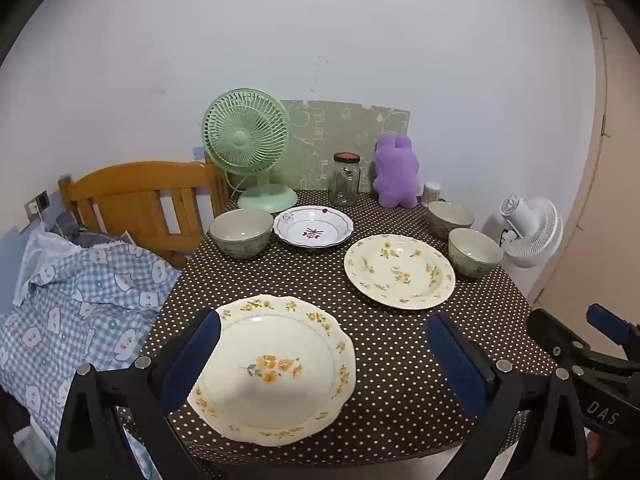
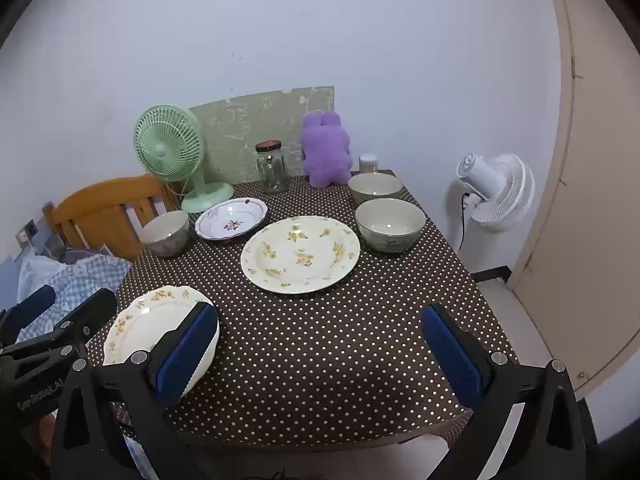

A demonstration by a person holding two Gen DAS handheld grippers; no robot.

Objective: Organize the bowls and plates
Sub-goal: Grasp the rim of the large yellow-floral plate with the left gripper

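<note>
The table (image 1: 392,360) wore a brown dotted cloth. Near left sat a scalloped cream plate (image 1: 276,368) with yellow flowers; a round one (image 1: 400,270) sat centre, a purple-flowered plate (image 1: 314,226) beyond. One bowl (image 1: 241,232) stood far left, two bowls (image 2: 390,224) far right. The left gripper (image 1: 324,364) gaped wide over the near plate, gripping nothing; the right gripper (image 2: 320,354) hung wide too, "DAS" lettered on its body.

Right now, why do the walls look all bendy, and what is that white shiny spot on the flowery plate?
Left wrist view: the fisheye lens bends the room's edges and darkens the corners; the white patch on the near cream plate with yellow flowers is lamp glare. Right wrist view: same bending, curving the beige door, with small glints inside the grey-green ceramic bowls.
</note>
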